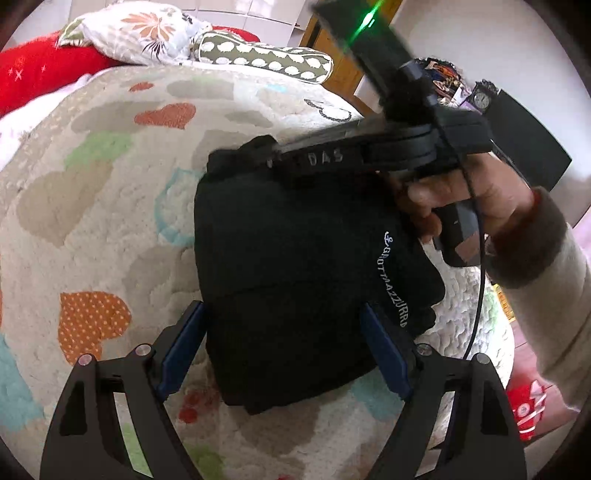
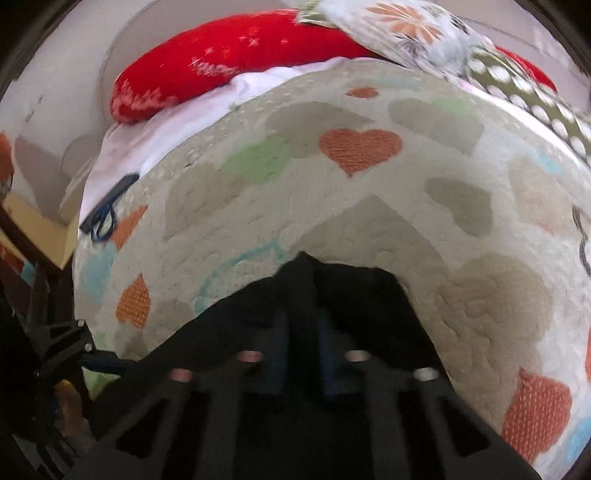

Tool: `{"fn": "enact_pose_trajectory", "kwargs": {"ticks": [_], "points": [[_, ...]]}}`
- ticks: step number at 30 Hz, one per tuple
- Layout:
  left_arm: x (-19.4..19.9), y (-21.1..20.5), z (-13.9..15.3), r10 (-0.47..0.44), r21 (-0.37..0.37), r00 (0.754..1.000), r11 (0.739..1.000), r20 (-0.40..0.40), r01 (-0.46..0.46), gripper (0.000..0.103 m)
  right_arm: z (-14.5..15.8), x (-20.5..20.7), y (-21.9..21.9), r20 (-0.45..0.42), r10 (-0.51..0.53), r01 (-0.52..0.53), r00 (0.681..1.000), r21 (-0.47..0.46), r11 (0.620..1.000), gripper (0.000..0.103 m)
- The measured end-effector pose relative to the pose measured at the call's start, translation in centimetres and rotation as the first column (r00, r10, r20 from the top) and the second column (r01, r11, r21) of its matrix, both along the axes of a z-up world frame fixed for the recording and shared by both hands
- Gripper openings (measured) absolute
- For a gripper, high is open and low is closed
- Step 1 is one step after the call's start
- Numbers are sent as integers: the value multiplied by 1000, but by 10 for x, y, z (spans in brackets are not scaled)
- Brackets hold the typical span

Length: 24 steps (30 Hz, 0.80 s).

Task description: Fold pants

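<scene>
Black pants [image 1: 295,266] with white lettering lie folded into a compact block on the heart-patterned quilt [image 1: 92,184]. My left gripper [image 1: 284,332] is open, its blue pads on either side of the pants' near edge. My right gripper [image 1: 258,151] reaches over the pants' far edge in the left wrist view. In the right wrist view the right gripper [image 2: 301,295] is shut on a raised fold of the black pants [image 2: 354,295]; the image is blurred.
Red pillow [image 1: 44,74], floral pillow [image 1: 147,29] and green dotted pillow [image 1: 266,55] lie at the bed's head. A black item [image 2: 110,206] lies at the quilt's left edge. A dark cabinet with a clock [image 1: 517,122] stands beyond the bed.
</scene>
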<state>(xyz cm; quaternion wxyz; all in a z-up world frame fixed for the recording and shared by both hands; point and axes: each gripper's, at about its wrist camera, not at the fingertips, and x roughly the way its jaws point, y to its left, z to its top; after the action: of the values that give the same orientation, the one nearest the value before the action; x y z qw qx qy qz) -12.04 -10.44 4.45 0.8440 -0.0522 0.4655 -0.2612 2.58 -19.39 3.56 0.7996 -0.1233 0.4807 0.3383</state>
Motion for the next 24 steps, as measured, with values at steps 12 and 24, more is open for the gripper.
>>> {"fn": "enact_pose_trajectory", "kwargs": {"ticks": [12, 24], "points": [[-1, 5, 1, 12, -17, 999, 1000, -33, -13, 85, 12, 15, -7, 87, -126, 120, 988, 66, 991, 18], [37, 0, 22, 74, 49, 997, 996, 24, -75, 85, 15, -63, -73, 92, -238, 232, 967, 76, 970, 21]]}}
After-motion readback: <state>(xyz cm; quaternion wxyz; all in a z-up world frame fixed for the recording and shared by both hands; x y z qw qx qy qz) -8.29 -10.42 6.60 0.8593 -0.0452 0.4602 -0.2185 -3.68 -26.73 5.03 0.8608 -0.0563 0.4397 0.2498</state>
